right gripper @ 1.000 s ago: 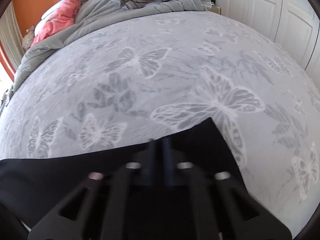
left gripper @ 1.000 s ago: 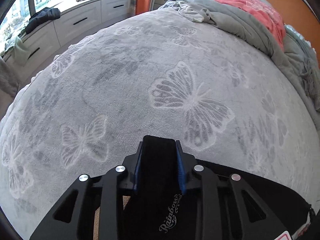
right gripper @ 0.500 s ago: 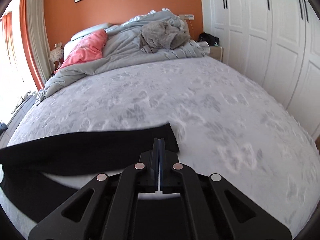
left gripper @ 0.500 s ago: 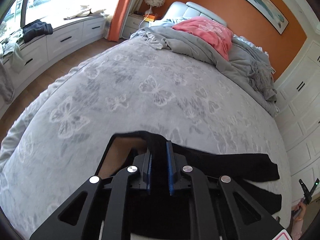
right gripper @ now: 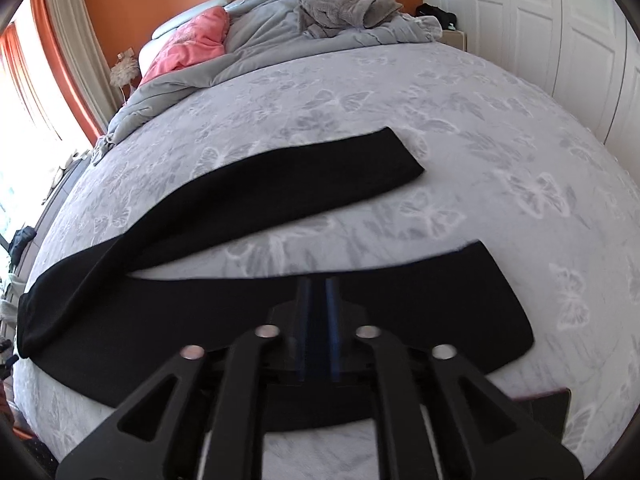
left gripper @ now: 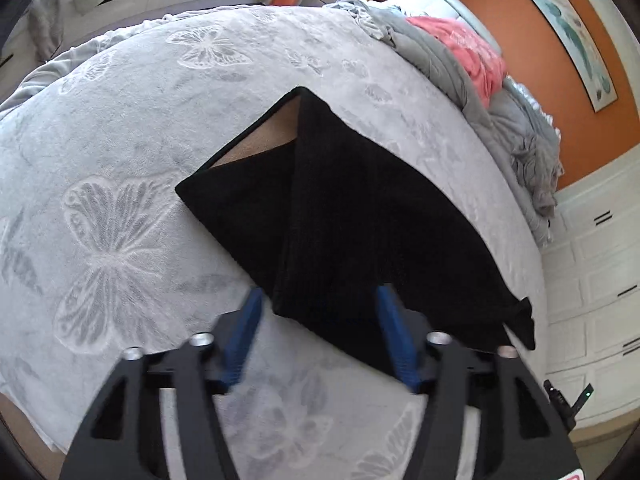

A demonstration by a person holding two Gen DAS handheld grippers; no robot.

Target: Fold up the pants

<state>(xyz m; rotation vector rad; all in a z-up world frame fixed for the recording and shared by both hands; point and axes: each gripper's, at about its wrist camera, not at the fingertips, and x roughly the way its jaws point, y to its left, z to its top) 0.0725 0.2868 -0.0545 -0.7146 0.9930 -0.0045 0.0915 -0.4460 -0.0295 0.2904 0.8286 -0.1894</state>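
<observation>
We see the black pants [right gripper: 256, 200] spread flat on the butterfly-print bed [right gripper: 480, 120]. Our left tongs [left gripper: 320, 312] are released above the waistband; our right tongs [right gripper: 319, 292] are clenched on the near leg.

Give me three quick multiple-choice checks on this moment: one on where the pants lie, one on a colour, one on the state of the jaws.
1. Where do the pants lie?
A. On the butterfly bedspread
B. On the floor
C. On the window seat

2. What colour is the cloth beside the grey duvet at the head of the bed?
A. Green
B. Pink
C. Yellow

3. How do the jaws stand?
A. Both open
B. Left gripper open, right gripper shut on the pants
C. Both shut on nothing

Key: 1 A, the legs spread flat on the bedspread. 2 B, pink cloth shows in both views. 3 B, the left jaws gape at the waist end; the right ones pinch black cloth.
</observation>
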